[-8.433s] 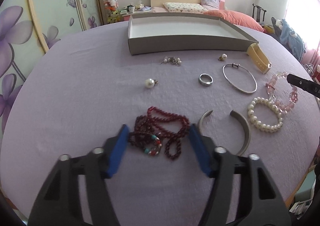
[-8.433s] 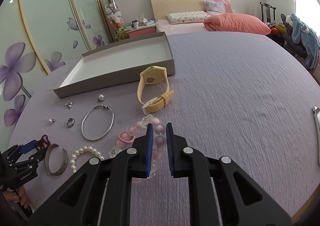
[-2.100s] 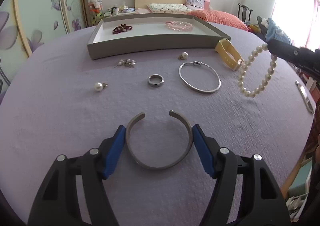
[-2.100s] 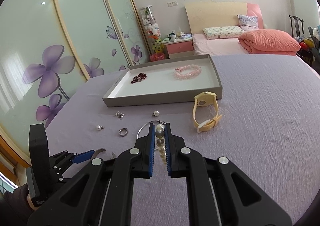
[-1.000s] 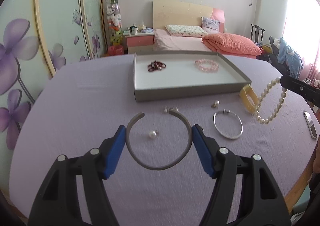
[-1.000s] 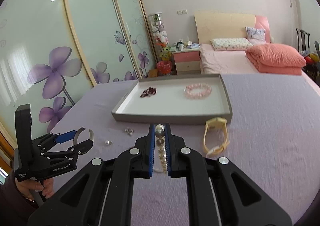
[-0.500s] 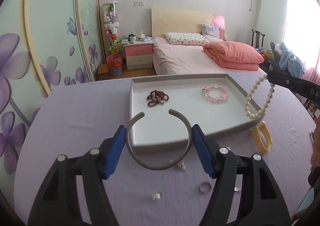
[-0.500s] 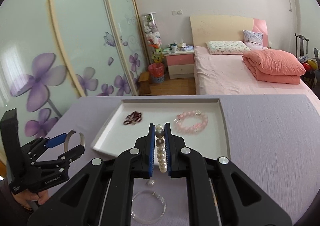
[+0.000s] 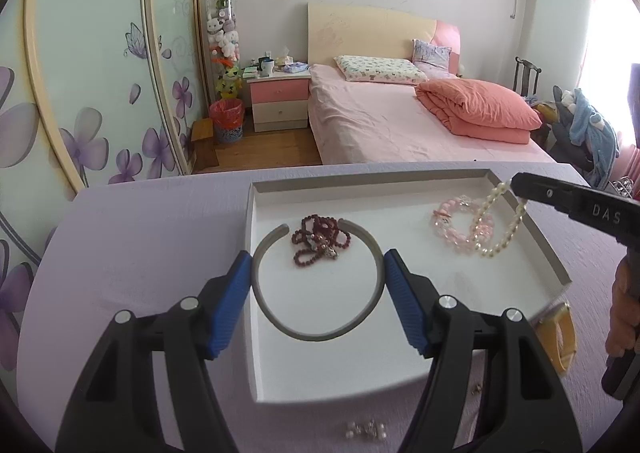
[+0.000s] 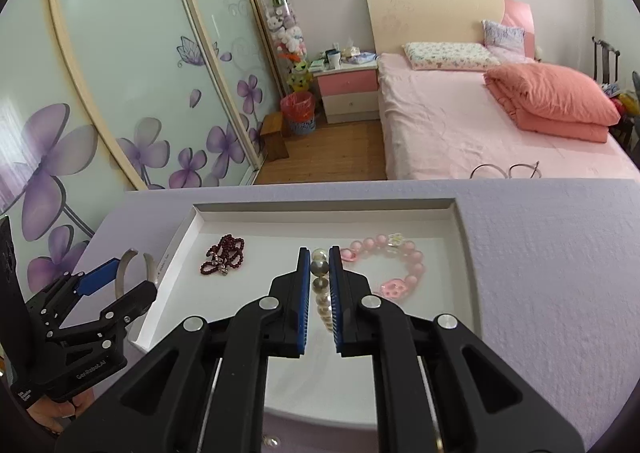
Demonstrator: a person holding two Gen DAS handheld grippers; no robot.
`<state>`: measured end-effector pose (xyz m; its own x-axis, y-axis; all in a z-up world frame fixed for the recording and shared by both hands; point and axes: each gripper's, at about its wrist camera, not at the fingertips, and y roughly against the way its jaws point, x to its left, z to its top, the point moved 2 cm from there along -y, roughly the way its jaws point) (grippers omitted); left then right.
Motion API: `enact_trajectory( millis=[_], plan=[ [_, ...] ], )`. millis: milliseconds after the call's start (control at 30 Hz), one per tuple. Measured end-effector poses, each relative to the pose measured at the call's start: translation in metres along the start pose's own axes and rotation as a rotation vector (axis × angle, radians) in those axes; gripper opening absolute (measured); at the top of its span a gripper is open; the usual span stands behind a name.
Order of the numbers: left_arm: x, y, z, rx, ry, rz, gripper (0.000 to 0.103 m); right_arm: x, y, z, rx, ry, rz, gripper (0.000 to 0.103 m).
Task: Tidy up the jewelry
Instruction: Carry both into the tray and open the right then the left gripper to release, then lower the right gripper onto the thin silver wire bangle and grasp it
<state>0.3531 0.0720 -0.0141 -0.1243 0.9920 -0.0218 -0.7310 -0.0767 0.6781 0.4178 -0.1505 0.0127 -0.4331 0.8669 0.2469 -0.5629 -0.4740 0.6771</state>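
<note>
Your left gripper clamps the grey cuff bangle flat above the tray, its gap pointing at the far wall, over the dark red beads. Your right gripper pinches the pearl bracelet, which hangs vertically, seemingly just over the pink bracelet; bare white floor lies nearer you.
</note>
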Motion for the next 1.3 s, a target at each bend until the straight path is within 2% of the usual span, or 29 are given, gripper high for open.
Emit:
enact_trajectory(
  millis=[100, 333, 433, 467, 500, 567, 600, 900, 1167, 1233, 1300],
  plan=[
    [-0.001, -0.007, 0.005, 0.001, -0.011, 0.007, 0.066, -0.002, -0.012, 0.002, 0.016, -0.003, -0.016, 0.01],
    [-0.004, -0.017, 0.006, 0.007, -0.022, -0.004, 0.066, -0.028, -0.031, 0.004, 0.049, 0.0, -0.148, 0.01],
    [-0.008, -0.023, 0.006, 0.019, -0.023, -0.016, 0.066, -0.034, -0.033, -0.001, 0.065, -0.014, -0.145, 0.011],
    [-0.009, -0.026, 0.007, 0.022, -0.022, -0.02, 0.066, -0.035, -0.033, -0.002, 0.067, -0.021, -0.142, 0.017],
    [-0.011, -0.028, 0.006, 0.026, -0.023, -0.024, 0.066, -0.037, -0.03, -0.003, 0.061, -0.029, -0.137, 0.029],
    [-0.013, -0.033, 0.007, 0.034, -0.026, -0.024, 0.066, -0.04, -0.025, -0.005, 0.044, -0.03, -0.133, 0.042],
    [-0.013, -0.035, 0.007, 0.038, -0.027, -0.024, 0.067, -0.041, -0.022, -0.005, 0.036, -0.029, -0.133, 0.043],
    [-0.02, -0.055, 0.005, 0.077, -0.036, -0.019, 0.067, -0.056, -0.012, -0.01, 0.007, -0.054, -0.125, 0.046],
    [-0.027, -0.069, 0.01, 0.099, -0.03, -0.002, 0.068, -0.063, -0.012, -0.02, 0.019, -0.056, -0.124, 0.046],
    [-0.026, -0.065, 0.014, 0.077, -0.02, -0.002, 0.071, -0.064, -0.008, -0.022, 0.014, -0.053, -0.125, 0.046],
    [-0.023, -0.057, 0.016, 0.053, -0.011, 0.004, 0.079, -0.064, -0.004, -0.023, 0.007, -0.046, -0.128, 0.046]
  ],
)
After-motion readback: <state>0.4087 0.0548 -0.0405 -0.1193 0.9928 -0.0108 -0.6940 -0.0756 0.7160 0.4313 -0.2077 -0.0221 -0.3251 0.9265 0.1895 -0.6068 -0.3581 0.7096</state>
